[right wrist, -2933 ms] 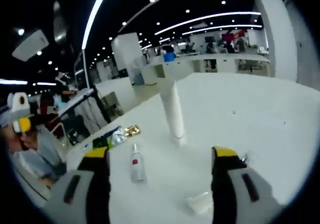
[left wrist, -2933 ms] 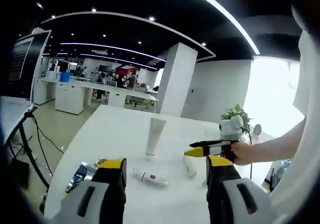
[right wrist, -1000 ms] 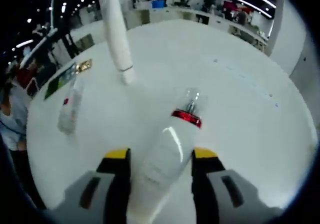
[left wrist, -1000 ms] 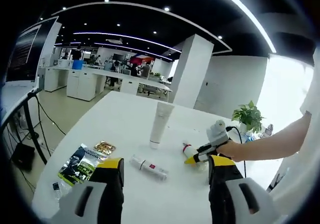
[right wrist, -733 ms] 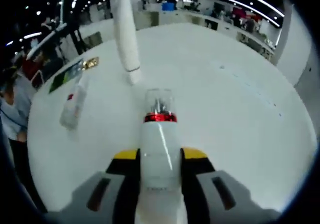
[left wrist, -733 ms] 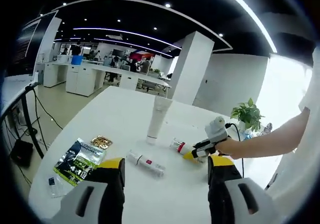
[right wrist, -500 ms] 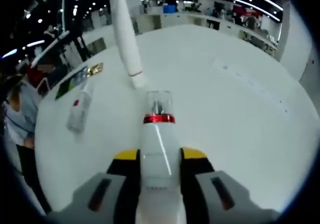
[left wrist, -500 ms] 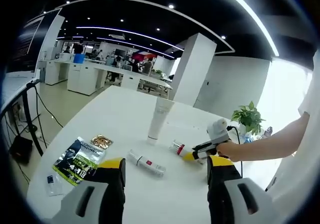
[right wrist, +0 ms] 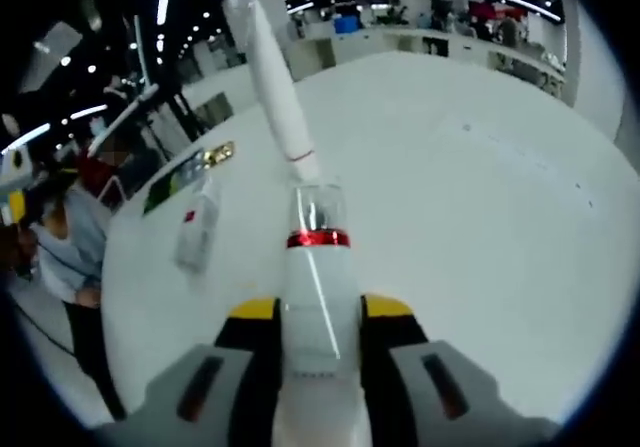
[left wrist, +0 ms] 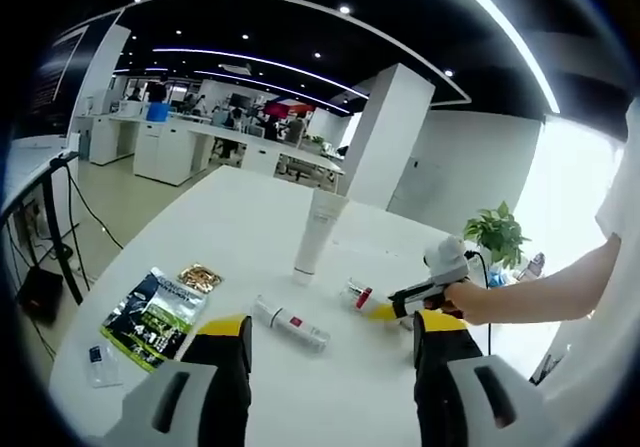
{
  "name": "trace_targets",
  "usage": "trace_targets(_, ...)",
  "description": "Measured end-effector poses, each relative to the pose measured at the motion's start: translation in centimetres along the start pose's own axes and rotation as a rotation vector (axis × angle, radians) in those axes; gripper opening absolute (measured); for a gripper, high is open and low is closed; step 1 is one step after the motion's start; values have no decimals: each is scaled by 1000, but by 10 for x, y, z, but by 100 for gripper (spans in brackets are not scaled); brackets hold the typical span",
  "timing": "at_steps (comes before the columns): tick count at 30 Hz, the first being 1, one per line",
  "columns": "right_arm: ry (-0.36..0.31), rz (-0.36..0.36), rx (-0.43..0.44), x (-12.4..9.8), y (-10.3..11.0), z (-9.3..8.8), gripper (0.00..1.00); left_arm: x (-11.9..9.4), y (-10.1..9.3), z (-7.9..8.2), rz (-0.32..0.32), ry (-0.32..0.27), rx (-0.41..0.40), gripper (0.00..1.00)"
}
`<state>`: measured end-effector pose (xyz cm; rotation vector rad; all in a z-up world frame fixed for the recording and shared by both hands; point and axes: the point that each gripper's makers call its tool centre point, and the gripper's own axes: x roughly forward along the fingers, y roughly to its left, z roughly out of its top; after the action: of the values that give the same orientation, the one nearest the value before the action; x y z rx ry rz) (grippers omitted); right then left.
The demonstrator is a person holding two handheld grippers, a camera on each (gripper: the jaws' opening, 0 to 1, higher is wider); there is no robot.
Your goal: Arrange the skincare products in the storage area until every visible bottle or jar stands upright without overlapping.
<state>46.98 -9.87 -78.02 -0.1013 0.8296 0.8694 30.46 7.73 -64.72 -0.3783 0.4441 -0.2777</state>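
Right gripper view puts the right tool (right wrist: 312,342) nearest, its jaws clamped on a white pump bottle (right wrist: 317,292) with a red collar and clear cap. Three seconds back this bottle lay on the worktop (right wrist: 480,217) ahead of wide jaws; over the last second it has been gripped and raised, and its nose now points out along the jaws, apparently clear of the surface. By my reading, one lying product is in hand and needs only tipping upright and setting down.

Beyond the cap, a tall white tube (right wrist: 275,82) stands cap-down on the worktop. Left of it a small clear bottle (right wrist: 197,232) with a red mark lies flat, with foil sachets (right wrist: 190,172) farther left.

Left gripper view shows the left tool (left wrist: 330,332) with jaws wide, holding nothing, hovering over the worktop (left wrist: 240,227). Just past it lies the small clear bottle (left wrist: 290,324); to its left, the sachets (left wrist: 155,307). To the right, the right tool (left wrist: 385,310) carries the pump bottle (left wrist: 356,294). Farther off stands the white tube (left wrist: 312,235).

No bottle's contents can be judged; all stay capped.
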Motion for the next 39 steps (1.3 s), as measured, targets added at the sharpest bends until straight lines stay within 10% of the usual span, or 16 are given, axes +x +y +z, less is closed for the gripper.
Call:
trace_targets(10, -137, 93, 50, -20, 32, 32, 27, 3, 2, 2, -14, -1, -27, 66)
trace_targets(20, -337, 280, -14, -58, 114, 79, 27, 11, -29, 4, -149, -18, -57, 63)
trace_targets(39, -293, 505, -292, -65, 253, 58, 28, -9, -26, 14, -211, -122, -315, 46)
